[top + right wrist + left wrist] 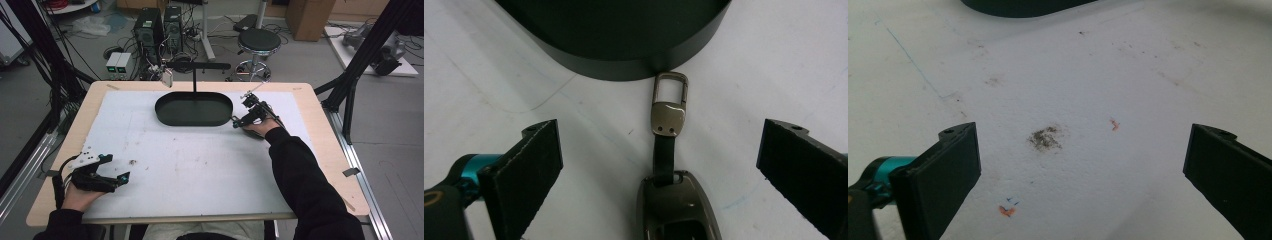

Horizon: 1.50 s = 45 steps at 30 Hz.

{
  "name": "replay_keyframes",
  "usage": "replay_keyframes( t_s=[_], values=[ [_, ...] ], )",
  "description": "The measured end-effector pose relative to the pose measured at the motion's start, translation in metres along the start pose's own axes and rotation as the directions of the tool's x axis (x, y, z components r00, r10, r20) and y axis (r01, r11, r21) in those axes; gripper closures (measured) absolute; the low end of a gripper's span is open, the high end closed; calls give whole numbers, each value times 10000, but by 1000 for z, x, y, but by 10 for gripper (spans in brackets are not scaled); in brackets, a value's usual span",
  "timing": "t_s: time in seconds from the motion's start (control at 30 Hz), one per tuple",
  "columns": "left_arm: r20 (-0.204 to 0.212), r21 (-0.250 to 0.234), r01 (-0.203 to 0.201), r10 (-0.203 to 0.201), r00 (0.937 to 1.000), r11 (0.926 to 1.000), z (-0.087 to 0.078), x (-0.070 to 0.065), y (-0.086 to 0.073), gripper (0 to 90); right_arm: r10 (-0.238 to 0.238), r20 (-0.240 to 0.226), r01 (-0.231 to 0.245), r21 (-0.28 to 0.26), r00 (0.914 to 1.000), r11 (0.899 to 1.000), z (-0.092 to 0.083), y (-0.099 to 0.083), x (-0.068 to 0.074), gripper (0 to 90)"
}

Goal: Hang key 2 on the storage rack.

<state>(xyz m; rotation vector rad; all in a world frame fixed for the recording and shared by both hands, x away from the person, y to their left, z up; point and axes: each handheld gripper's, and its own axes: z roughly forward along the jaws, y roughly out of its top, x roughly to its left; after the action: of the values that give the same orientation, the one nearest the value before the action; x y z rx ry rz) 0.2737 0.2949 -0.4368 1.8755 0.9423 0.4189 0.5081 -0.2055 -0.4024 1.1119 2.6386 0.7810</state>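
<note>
A dark metallic key fob [676, 210] lies flat on the white mat, its black strap ending in a metal clasp [669, 97] that reaches the wall of the black oval tray [624, 57]. My right gripper [661, 145] is open, with one jaw on each side of the fob and neither touching it. In the high view my right gripper [241, 112] sits low at the right end of the tray [165, 117]. At the near left, my left gripper [119, 166] is open over bare mat. Between its jaws the left gripper [1083, 150] has nothing but a dirt smudge [1045, 137].
A black T-shaped stand [195, 65] rises from the tray, and a small pale tag [167, 78] hangs from its left arm. The white mat [200, 160] covers most of the wooden table. Behind the table stand a stool [258, 42] and computer towers [160, 30].
</note>
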Motion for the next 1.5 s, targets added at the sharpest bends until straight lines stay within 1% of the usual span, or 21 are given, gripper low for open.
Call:
replay_keyframes(
  t_s=[0.13,0.23,0.37,0.5,0.53,0.57,0.6,0.63,0.67,0.73,0.77,0.8,0.83,0.87,0.9,0.97,1.0,1.1,1.37,1.43,1.5],
  values=[
    [-7,5,-10,10,10000,10000,0,0,0,23,110,-72,-110,61,9999,9999,9,-1,-4,37],
    [18,5,2,-2,10000,10000,0,1,0,24,181,-12,-180,283,9998,9994,20,-2,-7,37],
    [56,11,72,-72,10000,10000,1,1,0,24,149,181,-156,364,9997,9992,25,-2,-6,37],
    [70,3,73,-73,9999,10000,0,1,0,24,105,121,-109,345,9999,9993,27,-2,-6,56],
    [84,16,55,-55,9999,10000,0,1,0,24,97,88,-101,427,9999,9990,29,-2,-7,84],
    [86,17,35,-35,10000,10000,1,1,0,24,-24,-14,25,524,10000,9986,29,-3,-8,163],
    [86,17,35,-35,10000,10000,1,1,0,24,-208,5,207,590,9998,9980,30,-4,-8,197],
    [80,31,30,-31,10000,10000,1,1,0,24,-208,5,207,590,9998,9980,30,-4,-8,197],
    [100,79,59,-60,9999,10000,1,1,0,24,-520,73,515,585,9986,9970,27,-3,-7,313],
    [92,100,45,-46,9999,9999,2,1,0,23,-633,-234,643,463,9977,9969,24,-2,-6,421],
    [98,121,18,-19,10000,9999,2,2,-1,23,-633,-234,643,463,9977,9969,24,-2,-6,421],
    [100,128,16,-17,9999,9999,2,1,-1,24,-990,-286,1001,396,9947,9942,21,-1,-3,528],
    [98,130,6,-7,10000,9999,2,1,-1,24,-990,-286,1001,396,9947,9942,21,-1,-3,528],
    [93,128,15,-16,10000,9999,2,1,-1,24,-1143,-206,1151,429,9932,9924,21,-1,-1,553],
    [94,100,12,-13,10000,9999,1,1,-1,24,-1528,375,1500,682,9875,9863,20,-1,3,652],
    [89,98,13,-14,10000,10000,1,1,-1,24,-1543,584,1490,873,9863,9850,19,-2,3,724],
    [94,119,11,-12,10000,9999,1,1,-1,24,-1343,493,1295,890,9897,9876,19,-3,1,741],
    [94,128,4,-5,10000,9999,2,1,-1,24,-1141,271,1114,869,9931,9900,17,-4,-2,801],
    [123,116,10,-11,9999,9999,1,1,-1,24,-712,457,672,827,9964,9943,16,-4,0,843],
    [121,113,32,-33,9999,9999,1,1,-1,24,-729,577,683,775,9957,9946,15,-4,-1,850],
    [131,89,38,-39,9999,10000,1,1,-1,24,-656,509,620,694,9965,9957,14,-5,-2,856]
  ],
)
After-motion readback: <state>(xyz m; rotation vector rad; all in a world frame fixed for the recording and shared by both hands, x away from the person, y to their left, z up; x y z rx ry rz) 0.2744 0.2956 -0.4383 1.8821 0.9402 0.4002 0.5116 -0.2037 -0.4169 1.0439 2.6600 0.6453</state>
